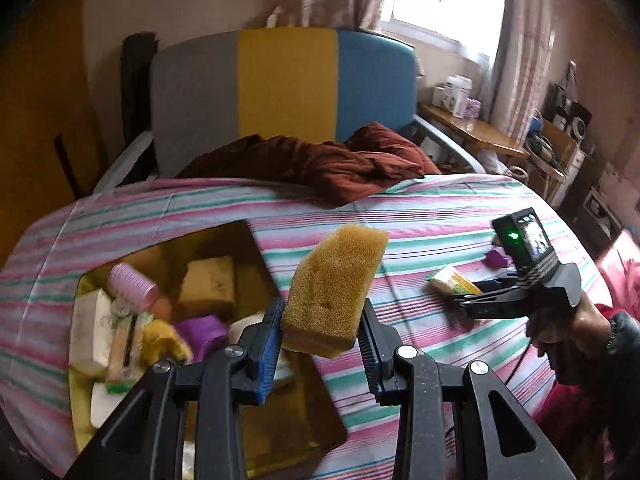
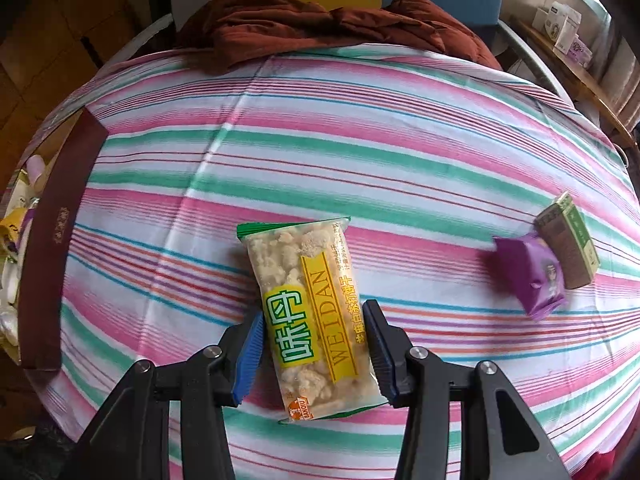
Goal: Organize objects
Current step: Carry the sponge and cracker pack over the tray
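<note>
My left gripper [image 1: 320, 334] is shut on a yellow-brown sponge [image 1: 334, 286] and holds it in the air by the right edge of an open box [image 1: 316, 412] that holds several small items. My right gripper [image 2: 316, 350] is around a clear snack packet [image 2: 308, 316] with a green and yellow label that lies on the striped cloth; its pads stand at the packet's two sides. The right gripper also shows in the left wrist view [image 1: 460, 300] with the packet [image 1: 452, 282] at its tips.
A purple packet [image 2: 530, 274] and a green-brown small box [image 2: 570, 240] lie at the right of the striped table [image 2: 360, 140]. A dark red cloth [image 2: 320, 24] lies at the far edge before a chair [image 1: 280, 84]. The open box's brown wall [image 2: 52, 248] is at the left.
</note>
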`<move>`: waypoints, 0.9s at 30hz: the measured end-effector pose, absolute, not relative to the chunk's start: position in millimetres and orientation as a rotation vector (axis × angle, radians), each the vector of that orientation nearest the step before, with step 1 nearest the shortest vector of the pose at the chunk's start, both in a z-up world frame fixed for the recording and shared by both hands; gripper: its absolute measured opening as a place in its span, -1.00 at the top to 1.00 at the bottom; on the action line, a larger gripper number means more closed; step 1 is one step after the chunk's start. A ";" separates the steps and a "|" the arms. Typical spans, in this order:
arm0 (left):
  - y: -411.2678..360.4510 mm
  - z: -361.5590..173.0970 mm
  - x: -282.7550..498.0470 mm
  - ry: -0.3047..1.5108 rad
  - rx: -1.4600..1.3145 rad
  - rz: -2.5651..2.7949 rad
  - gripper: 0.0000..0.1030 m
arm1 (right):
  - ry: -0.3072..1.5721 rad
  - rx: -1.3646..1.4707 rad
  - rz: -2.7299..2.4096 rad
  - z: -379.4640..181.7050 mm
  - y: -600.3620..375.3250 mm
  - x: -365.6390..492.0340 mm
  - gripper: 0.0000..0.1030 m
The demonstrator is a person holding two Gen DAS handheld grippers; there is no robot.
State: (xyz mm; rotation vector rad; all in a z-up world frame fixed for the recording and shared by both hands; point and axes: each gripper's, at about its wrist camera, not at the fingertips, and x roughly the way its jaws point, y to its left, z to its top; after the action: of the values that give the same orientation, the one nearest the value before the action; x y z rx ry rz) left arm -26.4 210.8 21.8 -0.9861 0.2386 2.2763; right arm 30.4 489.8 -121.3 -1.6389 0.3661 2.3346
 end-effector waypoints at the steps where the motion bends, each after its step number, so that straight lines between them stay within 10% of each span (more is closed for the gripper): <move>1: 200.5 19.3 -30.1 0.218 -1.002 2.290 0.30 | 0.367 -1.641 2.336 -121.5 485.4 29.7 0.07; 27: 42.2 -33.9 -61.2 -0.089 -1.224 2.486 0.30 | 0.465 -1.508 2.794 -53.4 331.7 -34.4 0.07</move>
State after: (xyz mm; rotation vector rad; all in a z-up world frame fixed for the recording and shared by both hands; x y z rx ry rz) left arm -61.2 42.2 -33.9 -1.2237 -0.0885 2.4857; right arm -34.4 331.7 -53.4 -1.5084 0.4646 2.7938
